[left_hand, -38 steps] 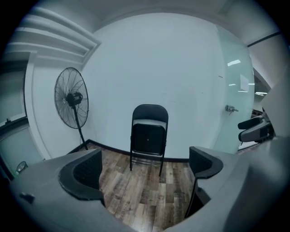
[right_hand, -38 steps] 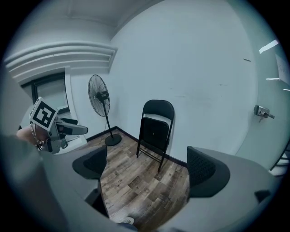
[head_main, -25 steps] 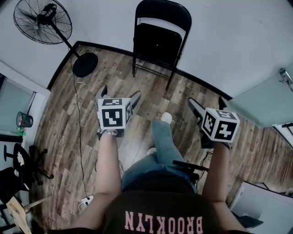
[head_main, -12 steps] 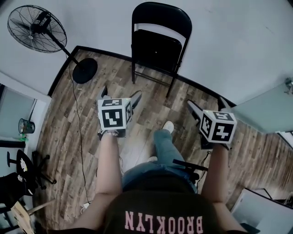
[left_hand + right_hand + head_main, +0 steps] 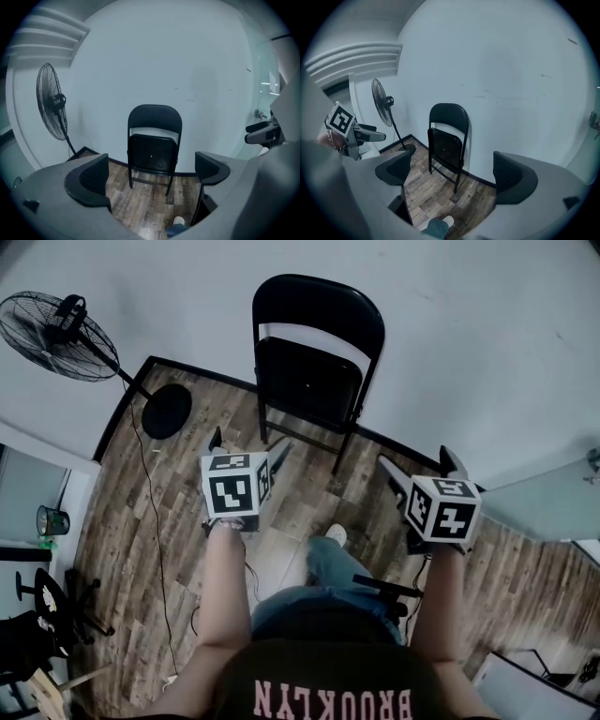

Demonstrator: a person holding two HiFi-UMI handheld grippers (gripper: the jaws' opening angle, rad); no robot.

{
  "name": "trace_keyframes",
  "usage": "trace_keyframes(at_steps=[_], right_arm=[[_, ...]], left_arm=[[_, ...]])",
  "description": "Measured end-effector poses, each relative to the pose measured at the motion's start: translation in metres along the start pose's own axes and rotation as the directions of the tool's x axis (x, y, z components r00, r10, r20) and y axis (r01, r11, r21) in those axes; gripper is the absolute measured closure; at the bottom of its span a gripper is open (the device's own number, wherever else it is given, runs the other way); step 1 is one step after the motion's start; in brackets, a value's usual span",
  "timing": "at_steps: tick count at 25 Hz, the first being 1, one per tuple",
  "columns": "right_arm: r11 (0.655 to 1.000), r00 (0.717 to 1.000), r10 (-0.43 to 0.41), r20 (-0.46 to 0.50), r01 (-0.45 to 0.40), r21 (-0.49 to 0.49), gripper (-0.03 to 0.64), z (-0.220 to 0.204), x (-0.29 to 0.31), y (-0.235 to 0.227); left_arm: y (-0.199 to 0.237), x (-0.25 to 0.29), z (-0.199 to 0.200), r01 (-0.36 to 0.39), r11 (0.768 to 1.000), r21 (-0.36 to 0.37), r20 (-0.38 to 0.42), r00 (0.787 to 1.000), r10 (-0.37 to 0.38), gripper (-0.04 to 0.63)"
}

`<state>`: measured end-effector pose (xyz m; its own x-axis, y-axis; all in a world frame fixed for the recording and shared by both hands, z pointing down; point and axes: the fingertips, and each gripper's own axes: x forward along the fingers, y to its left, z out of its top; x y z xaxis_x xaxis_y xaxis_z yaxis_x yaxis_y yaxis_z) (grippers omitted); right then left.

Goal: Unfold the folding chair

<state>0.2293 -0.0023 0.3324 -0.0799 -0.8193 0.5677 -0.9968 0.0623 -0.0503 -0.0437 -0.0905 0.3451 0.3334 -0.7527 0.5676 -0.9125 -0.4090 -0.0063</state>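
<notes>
A black folding chair (image 5: 314, 362) leans folded against the white wall, its seat flat against the backrest. It also stands ahead in the left gripper view, chair (image 5: 153, 145), and in the right gripper view, chair (image 5: 446, 140). My left gripper (image 5: 248, 448) is held out in front of the chair's left side, jaws open and empty. My right gripper (image 5: 417, 468) is to the right of the chair, also open and empty. Both are some way short of the chair and touch nothing.
A black pedestal fan (image 5: 70, 326) stands left of the chair, its round base (image 5: 167, 412) on the wood floor and a cable (image 5: 155, 512) trailing toward me. The person's shoe (image 5: 336, 535) is stepping forward. An office chair (image 5: 42, 615) is at the lower left.
The person has walked toward the chair, which now sits larger and closer in the head view. Both grippers stayed open and came forward with the body.
</notes>
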Motion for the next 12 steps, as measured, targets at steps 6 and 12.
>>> trace_keyframes(at_steps=[6, 12], right_arm=[[1.0, 0.999, 0.027, 0.044, -0.028, 0.005, 0.087, 0.048, 0.042, -0.032], [0.999, 0.998, 0.045, 0.039, -0.045, 0.005, 0.089, 0.073, 0.08, -0.058]], left_arm=[[-0.004, 0.044, 0.049, -0.025, 1.0, 0.011, 0.008, 1.0, 0.025, 0.026], [-0.007, 0.088, 0.085, -0.047, 0.999, 0.022, -0.002, 0.999, 0.047, 0.026]])
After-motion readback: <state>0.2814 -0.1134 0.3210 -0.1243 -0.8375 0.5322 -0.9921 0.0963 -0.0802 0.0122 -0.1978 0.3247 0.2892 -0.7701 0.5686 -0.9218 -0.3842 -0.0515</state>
